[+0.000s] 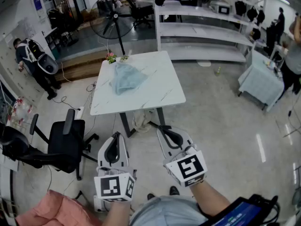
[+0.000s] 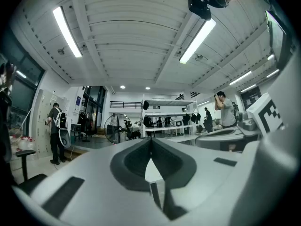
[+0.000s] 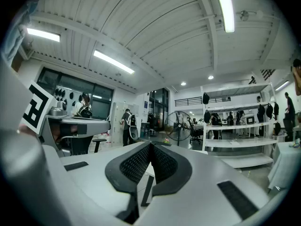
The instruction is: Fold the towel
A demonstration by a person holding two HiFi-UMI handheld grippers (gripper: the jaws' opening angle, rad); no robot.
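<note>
Both grippers, left (image 1: 114, 150) and right (image 1: 171, 138), jaws closed and empty, well short of the crumpled towel (image 1: 126, 77) at twelve o'clock; approach the tabletop (image 1: 160, 91) squarely before opening.

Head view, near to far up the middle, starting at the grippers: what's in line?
left gripper and right gripper, side by side, both shut and empty → white table → blue towel, crumpled on it → flowers at its far corner → standing fan

Grey concrete floor (image 1: 221, 126), white shelving (image 1: 202, 32), standing fan (image 1: 112, 21), black office chair (image 1: 66, 145).
</note>
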